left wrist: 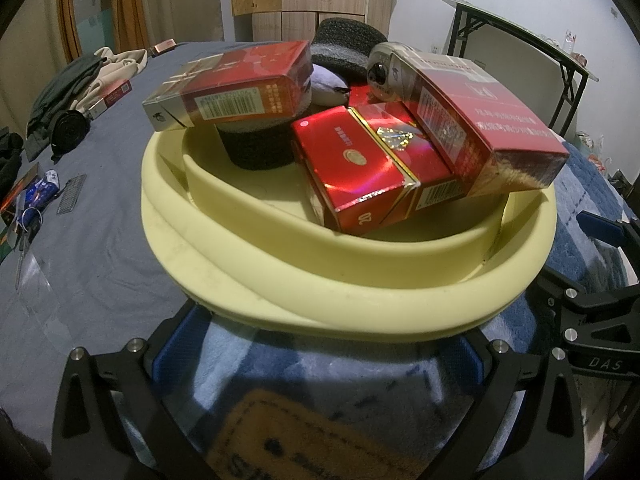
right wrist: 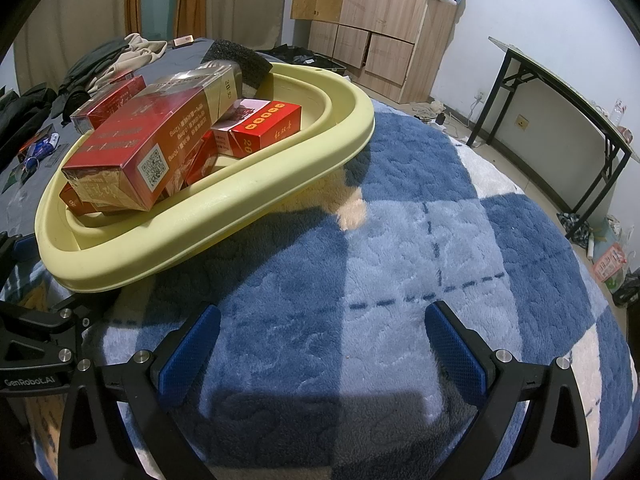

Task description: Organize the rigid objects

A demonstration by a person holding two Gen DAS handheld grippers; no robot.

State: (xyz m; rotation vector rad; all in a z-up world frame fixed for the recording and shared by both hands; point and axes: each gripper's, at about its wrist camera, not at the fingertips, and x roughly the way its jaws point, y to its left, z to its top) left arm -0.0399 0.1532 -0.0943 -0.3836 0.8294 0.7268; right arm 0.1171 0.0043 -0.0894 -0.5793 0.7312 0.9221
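A pale yellow basin [left wrist: 360, 300] rests on a blue checked blanket [right wrist: 400, 240]. Several red cigarette boxes are piled in it: one on the left [left wrist: 236, 84] lying on a black foam cylinder [left wrist: 260, 148], a shiny one in the middle [left wrist: 360, 164], and a long one on the right [left wrist: 480, 120]. A small silver camera [left wrist: 386, 70] and a grey foam block [left wrist: 344, 44] sit at the back. My left gripper [left wrist: 320, 354] is open at the basin's near rim, which covers its fingertips. My right gripper [right wrist: 324, 344] is open over bare blanket, right of the basin [right wrist: 240, 184].
On the grey sheet to the left lie crumpled clothes [left wrist: 80, 80], another red box [left wrist: 114, 96], keys and small packets [left wrist: 32, 200]. A black-legged folding table [right wrist: 560, 92] stands on the right, and wooden cabinets [right wrist: 372, 12] line the back wall.
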